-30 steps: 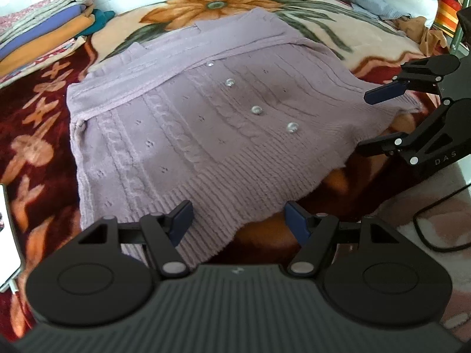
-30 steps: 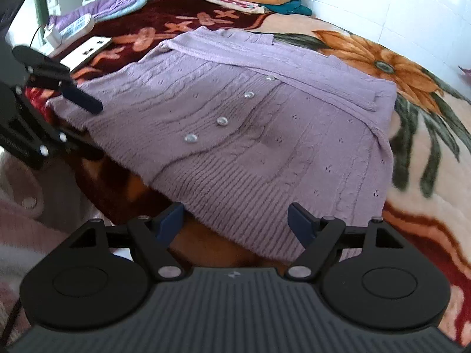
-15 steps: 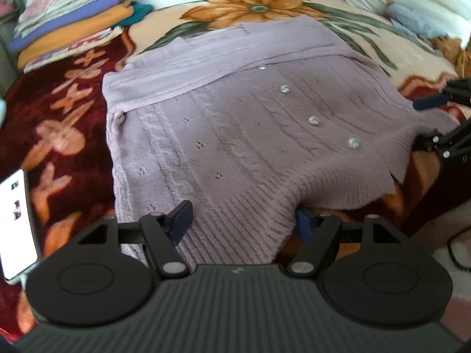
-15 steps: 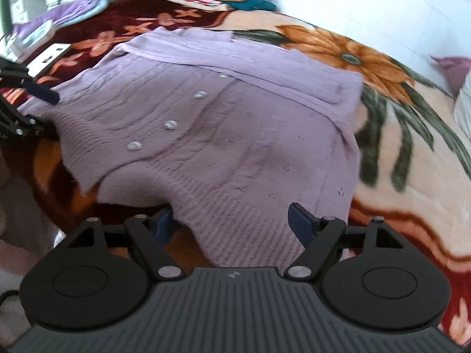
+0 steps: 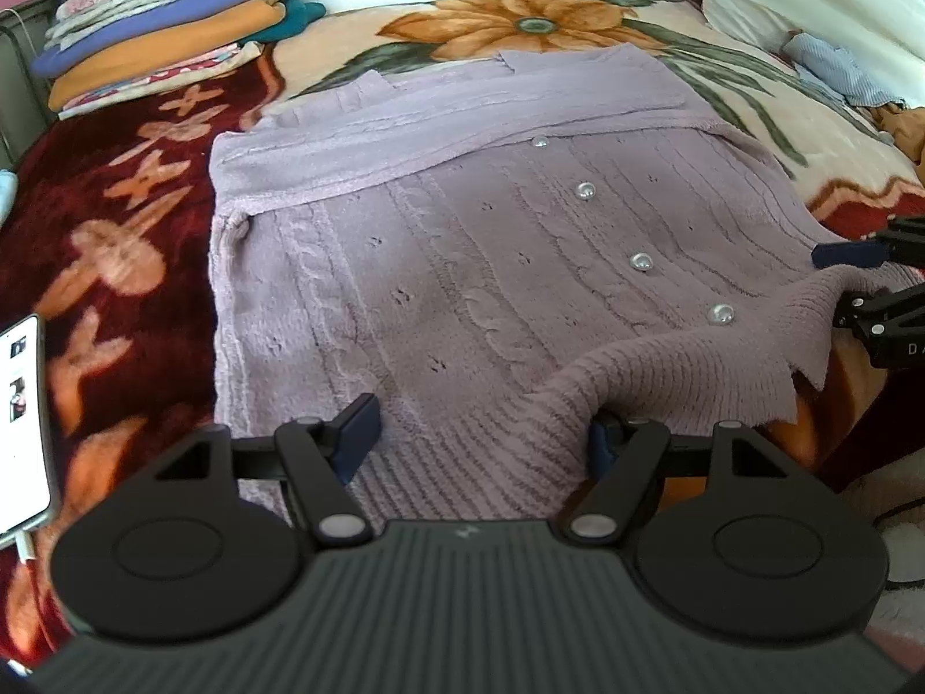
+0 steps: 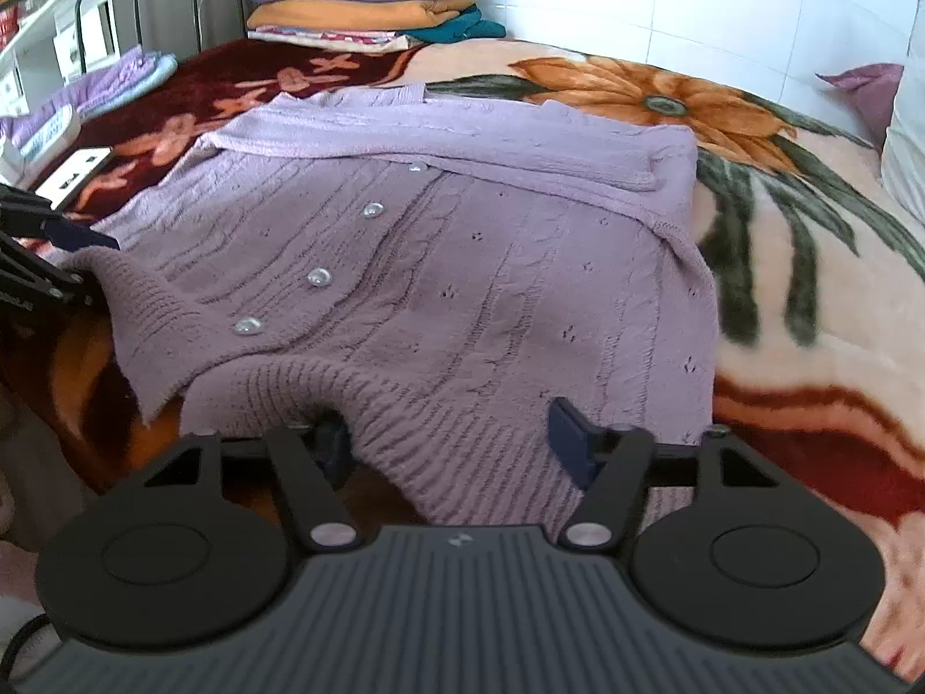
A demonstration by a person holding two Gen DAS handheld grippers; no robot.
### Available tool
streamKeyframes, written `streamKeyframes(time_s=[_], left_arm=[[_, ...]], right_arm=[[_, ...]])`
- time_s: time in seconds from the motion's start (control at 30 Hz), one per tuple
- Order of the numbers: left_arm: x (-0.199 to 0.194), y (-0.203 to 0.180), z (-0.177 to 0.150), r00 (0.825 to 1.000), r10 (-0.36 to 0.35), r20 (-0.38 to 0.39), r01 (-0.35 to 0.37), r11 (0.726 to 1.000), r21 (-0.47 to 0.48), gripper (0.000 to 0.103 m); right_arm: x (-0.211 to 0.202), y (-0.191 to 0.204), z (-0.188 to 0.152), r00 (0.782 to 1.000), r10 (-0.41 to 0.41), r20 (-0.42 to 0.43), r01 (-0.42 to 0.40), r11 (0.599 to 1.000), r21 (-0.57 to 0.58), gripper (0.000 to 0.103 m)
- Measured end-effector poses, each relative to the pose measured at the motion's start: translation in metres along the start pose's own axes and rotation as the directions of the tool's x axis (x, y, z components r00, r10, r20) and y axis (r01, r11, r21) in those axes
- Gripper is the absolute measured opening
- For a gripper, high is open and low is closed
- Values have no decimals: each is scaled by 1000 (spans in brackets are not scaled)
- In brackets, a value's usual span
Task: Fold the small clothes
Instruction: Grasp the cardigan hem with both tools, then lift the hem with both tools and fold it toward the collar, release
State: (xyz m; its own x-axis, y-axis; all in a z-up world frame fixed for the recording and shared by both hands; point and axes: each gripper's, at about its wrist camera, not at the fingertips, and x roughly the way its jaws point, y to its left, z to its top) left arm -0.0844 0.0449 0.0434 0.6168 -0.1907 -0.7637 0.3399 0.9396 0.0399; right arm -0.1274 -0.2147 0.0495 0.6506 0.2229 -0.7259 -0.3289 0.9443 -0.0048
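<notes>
Closing, the right gripper (image 6: 451, 439) jaws straddle the cardigan (image 6: 462, 289) hem; left gripper (image 5: 480, 434) jaws wide.

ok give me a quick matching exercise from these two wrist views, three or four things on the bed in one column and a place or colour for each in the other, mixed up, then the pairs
Things:
1. cardigan
2. stack of folded blankets
3. phone
4. big orange flower print

Places or colours:
A. far left corner of the bed, by the wall
B. lilac knit, laid flat with its buttons showing
C. on the bedspread just beyond the cardigan's top edge
D. left edge of the left wrist view, screen lit

Pairs: 1-B, 2-A, 3-D, 4-C
</notes>
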Motion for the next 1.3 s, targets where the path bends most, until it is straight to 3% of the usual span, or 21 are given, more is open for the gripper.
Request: streamKeyframes(time_s=[0.07,0.17,0.2,0.3,0.73,1.3], left_arm=[[-2,0,-1,1000,-12,19,12,1000,10,59],[-5,-1,0,999,-41,34,41,999,0,32],[-5,-1,1,998,-42,41,43,999,-5,23],[-7,0,3,997,-38,64,39,999,-15,13],[-22,7,40,975,4,222,13,997,-75,11],[-19,27,118,913,61,404,-24,995,-97,10]], right_arm=[[-1,0,-1,1000,15,12,-15,1000,7,51],[-3,4,1,999,16,34,-16,1000,-3,25],[-4,5,3,999,15,45,-15,1000,-7,22],[-8,7,8,997,6,77,-5,1000,-10,14],[-18,4,45,972,-54,227,52,999,11,8],[-1,-14,145,913,-110,393,130,991,-24,6]])
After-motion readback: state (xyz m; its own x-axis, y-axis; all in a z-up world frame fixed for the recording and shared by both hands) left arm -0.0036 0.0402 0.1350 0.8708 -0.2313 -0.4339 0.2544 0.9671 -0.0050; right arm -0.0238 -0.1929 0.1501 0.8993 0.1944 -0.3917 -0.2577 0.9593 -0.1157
